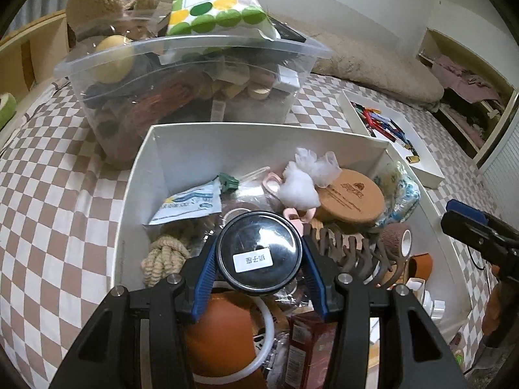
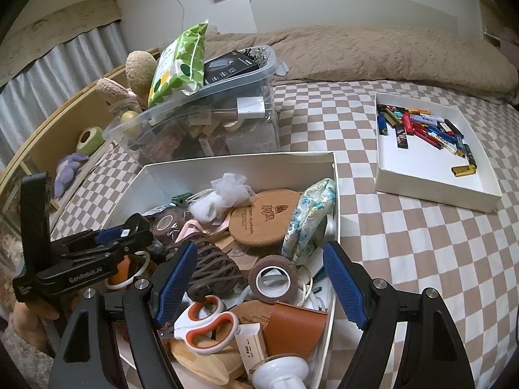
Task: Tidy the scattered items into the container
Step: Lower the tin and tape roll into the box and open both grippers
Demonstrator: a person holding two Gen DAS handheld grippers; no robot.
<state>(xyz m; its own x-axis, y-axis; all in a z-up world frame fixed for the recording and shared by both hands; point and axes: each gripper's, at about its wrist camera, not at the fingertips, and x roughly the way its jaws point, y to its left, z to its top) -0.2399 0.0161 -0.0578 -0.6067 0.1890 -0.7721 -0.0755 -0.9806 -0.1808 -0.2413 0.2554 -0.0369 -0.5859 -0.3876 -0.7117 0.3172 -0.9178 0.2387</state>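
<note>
My left gripper (image 1: 258,259) is shut on a round black-lidded jar (image 1: 258,253) with a white label, held above the white box (image 1: 136,178) full of small items. The box also shows in the right wrist view (image 2: 335,194). In it lie a cork coaster (image 1: 350,194), a brown hair claw (image 1: 350,249), a rope knot (image 1: 163,256) and orange-handled scissors (image 2: 207,324). My right gripper (image 2: 259,288) is open and empty over the box's near end, above a brown tape roll (image 2: 272,278). The left gripper shows at the left in the right wrist view (image 2: 126,236).
A clear plastic bin (image 1: 181,74) packed with items, with a green dotted pack (image 1: 214,3) on top, stands behind the box. A shallow white tray (image 2: 431,175) of lighters lies at the right. All sit on a checkered bed (image 2: 405,243) with a beige blanket (image 2: 373,52).
</note>
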